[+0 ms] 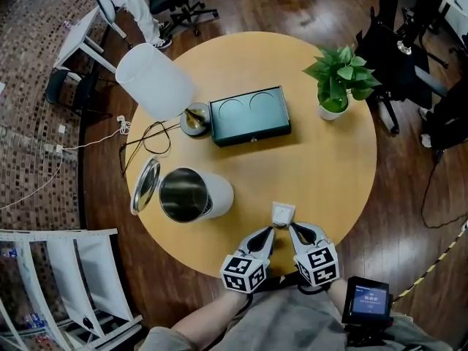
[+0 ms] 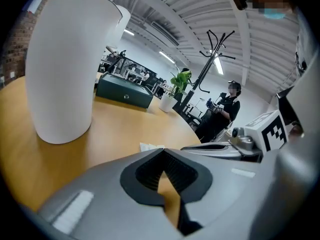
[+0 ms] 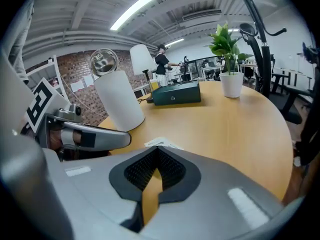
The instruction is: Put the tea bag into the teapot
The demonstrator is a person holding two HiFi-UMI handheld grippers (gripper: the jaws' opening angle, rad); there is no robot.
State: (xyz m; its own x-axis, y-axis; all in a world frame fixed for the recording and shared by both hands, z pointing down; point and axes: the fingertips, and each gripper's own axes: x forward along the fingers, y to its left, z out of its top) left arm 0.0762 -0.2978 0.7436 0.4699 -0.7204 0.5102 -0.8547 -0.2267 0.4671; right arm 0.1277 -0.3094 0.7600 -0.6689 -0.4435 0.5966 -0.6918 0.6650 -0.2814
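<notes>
The round tabletop (image 1: 329,167) carries the white teapot (image 1: 194,194), its lid swung open, well left of the claws. The left claw (image 1: 268,234) and right claw (image 1: 295,231) — both pressed together, gripping nothing — flank the tea bag (image 1: 283,213), which lies flat just beyond their tips.

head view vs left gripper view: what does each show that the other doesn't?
Head view only: the steel inside of the teapot, and the wood floor. Left gripper view only: a coat rack and a person standing in the background. Both: the teapot's white wall, tea bag, green box, potted plant and right gripper.
</notes>
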